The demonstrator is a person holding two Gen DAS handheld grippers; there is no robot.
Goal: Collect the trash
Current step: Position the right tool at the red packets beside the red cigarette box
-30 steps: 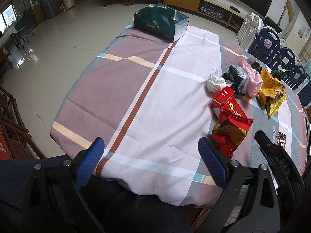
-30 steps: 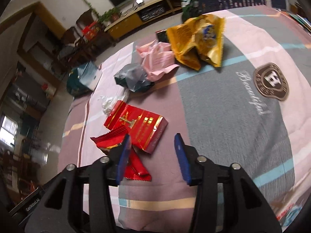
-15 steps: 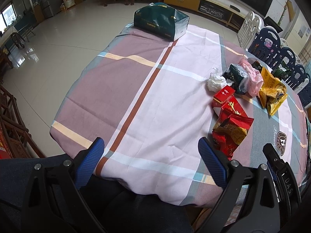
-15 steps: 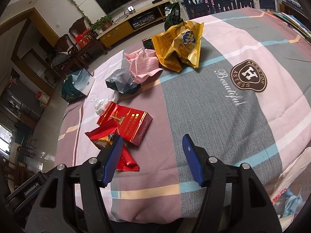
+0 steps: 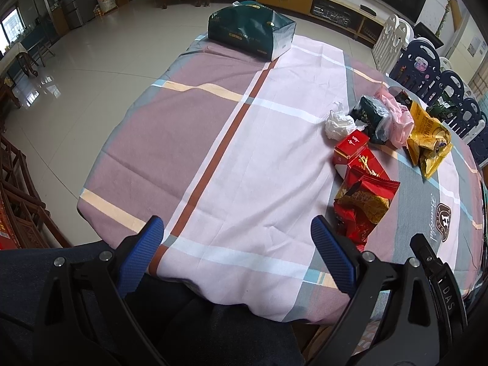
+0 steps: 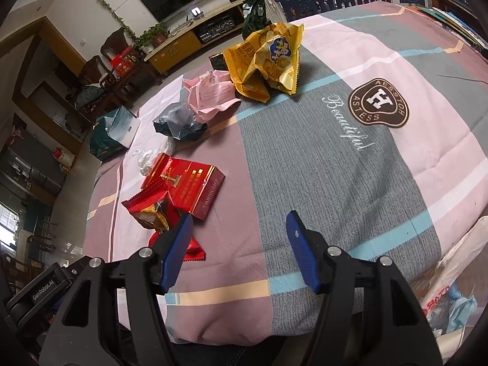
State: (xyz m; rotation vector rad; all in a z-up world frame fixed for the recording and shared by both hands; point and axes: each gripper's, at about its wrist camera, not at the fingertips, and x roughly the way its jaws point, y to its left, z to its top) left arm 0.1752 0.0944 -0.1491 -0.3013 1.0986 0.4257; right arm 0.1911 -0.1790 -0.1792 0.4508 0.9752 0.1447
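Judging by the table (image 6: pixel 320 167), collection looks barely begun: red wrappers (image 6: pixel 152 210), red carton (image 6: pixel 189 183) and yellow chip bag (image 6: pixel 265 61) lie uncollected (clustered together), while left gripper (image 5: pixel 238 256) and right gripper (image 6: pixel 238 247) hover open, empty.

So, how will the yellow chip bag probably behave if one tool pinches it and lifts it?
The yellow chip bag looks torn open and crumpled, so it is probably light and nearly empty. Its creased film would likely fold and sag, not stay stiff. The glossy surface may slip, so a pinch on a folded edge seems safer.
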